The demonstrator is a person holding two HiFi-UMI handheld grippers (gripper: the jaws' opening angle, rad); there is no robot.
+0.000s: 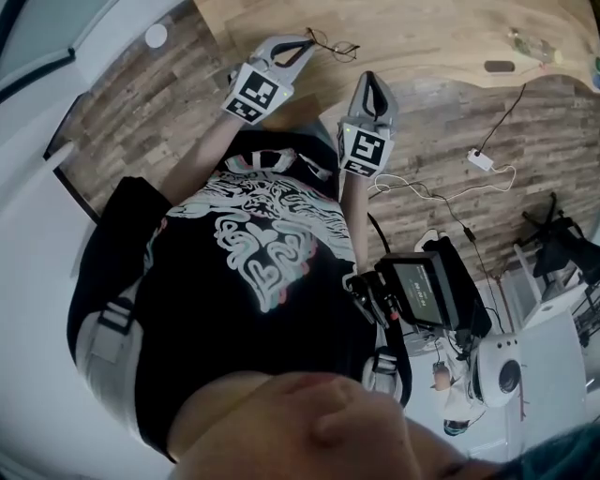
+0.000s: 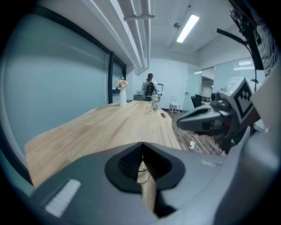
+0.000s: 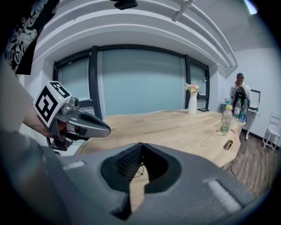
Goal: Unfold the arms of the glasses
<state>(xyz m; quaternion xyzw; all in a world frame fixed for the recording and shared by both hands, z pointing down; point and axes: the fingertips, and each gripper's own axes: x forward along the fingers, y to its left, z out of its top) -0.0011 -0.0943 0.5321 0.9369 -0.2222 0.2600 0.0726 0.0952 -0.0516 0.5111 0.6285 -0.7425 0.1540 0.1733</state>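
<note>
Glasses with a thin dark wire frame (image 1: 336, 45) lie on the pale wooden counter (image 1: 422, 28), close to its near edge. They are too small in every view to tell whether the arms are folded. The left gripper (image 1: 302, 45) points at them from just beside, with its jaws together at the tips and nothing clamped. The wire frame shows only through the slot below the tips. The right gripper (image 1: 372, 77) hangs a little further off, over the edge of the counter above the wood-plank floor (image 1: 450, 103). Its jaws are likewise together and empty.

The step in hand looks like the approach, with no grasp made yet. The next move probably calls for both pairs of jaws to part. One gripper would then pin the frame at its front. The other would catch a single thin arm and swing it outward gently, since such fine wire is likely to slip or bend.
</note>
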